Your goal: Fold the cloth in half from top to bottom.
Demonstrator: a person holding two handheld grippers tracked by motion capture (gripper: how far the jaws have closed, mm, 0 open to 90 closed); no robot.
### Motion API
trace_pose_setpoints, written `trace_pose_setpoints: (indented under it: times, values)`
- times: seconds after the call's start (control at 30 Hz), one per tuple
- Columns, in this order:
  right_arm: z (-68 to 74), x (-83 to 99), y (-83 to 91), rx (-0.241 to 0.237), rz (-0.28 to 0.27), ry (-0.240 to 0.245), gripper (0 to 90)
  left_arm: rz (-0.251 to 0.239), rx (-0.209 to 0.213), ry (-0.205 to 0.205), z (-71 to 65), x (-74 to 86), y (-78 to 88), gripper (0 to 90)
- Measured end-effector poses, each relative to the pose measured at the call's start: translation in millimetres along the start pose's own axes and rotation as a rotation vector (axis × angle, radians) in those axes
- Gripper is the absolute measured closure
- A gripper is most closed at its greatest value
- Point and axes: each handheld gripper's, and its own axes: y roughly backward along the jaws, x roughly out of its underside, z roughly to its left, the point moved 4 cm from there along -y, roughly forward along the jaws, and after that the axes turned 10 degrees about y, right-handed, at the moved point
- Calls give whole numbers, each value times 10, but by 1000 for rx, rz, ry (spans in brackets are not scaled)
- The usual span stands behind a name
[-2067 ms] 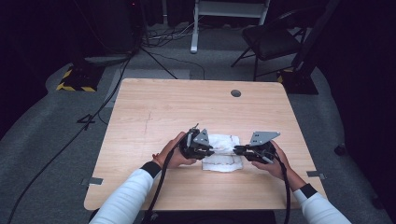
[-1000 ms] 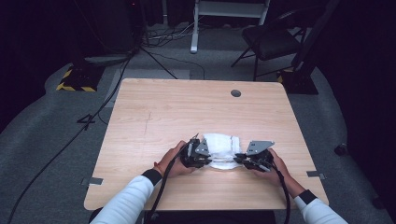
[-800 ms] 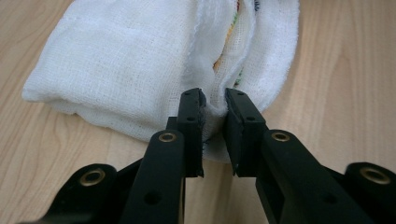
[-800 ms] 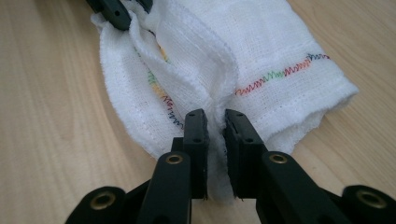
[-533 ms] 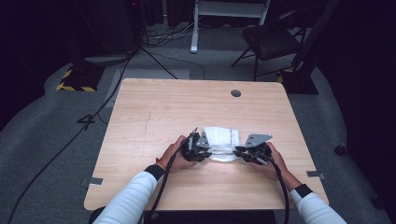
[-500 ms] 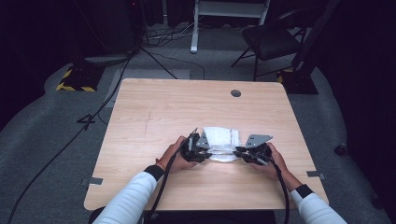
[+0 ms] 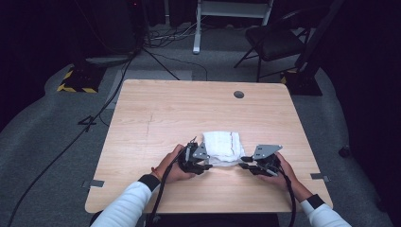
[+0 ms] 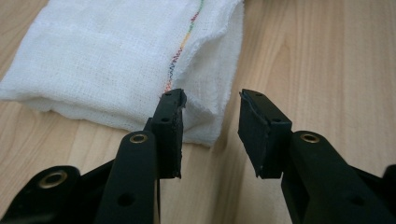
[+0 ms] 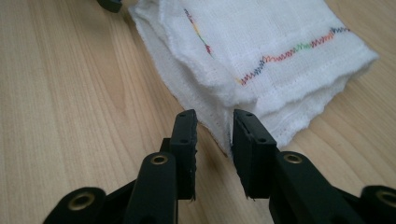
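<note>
A white gauze cloth (image 7: 221, 145) with a rainbow-stitched hem lies folded in layers on the wooden table (image 7: 170, 113). My left gripper (image 7: 208, 165) sits at its near left corner. In the left gripper view the jaws (image 8: 210, 100) stand apart after just opening, and the cloth (image 8: 112, 56) corner lies loose behind the left pad. My right gripper (image 7: 244, 165) is at the near right corner. Its jaws (image 9: 215, 116) have also just been opening. A thin edge of the cloth (image 9: 280, 56) reaches into their gap, and no pad presses on it.
A round grommet hole (image 7: 239, 94) sits near the table's far edge. Beyond the table are a black chair (image 7: 274, 42), a white stand (image 7: 227, 14) and cables on the grey floor. The person's forearms come in over the near edge.
The cloth was folded over and now lies as a thicker stack. Both grippers have released its near corners, and their jaws stand wider than before.
</note>
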Motion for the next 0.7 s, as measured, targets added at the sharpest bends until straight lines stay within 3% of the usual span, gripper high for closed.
trace_pose_setpoints:
  times: [0.23, 0.5, 0.7]
  values:
    - [38, 21, 38, 14, 1, -6, 673, -8, -4, 0, -86, 28, 94, 517]
    - [-46, -53, 189, 77, -60, -36, 556, -42, -17, 69, -131, -2, 188, 301]
    - [-76, -172, 184, 105, -72, -38, 478, -58, -31, 48, -230, -130, 211, 226]
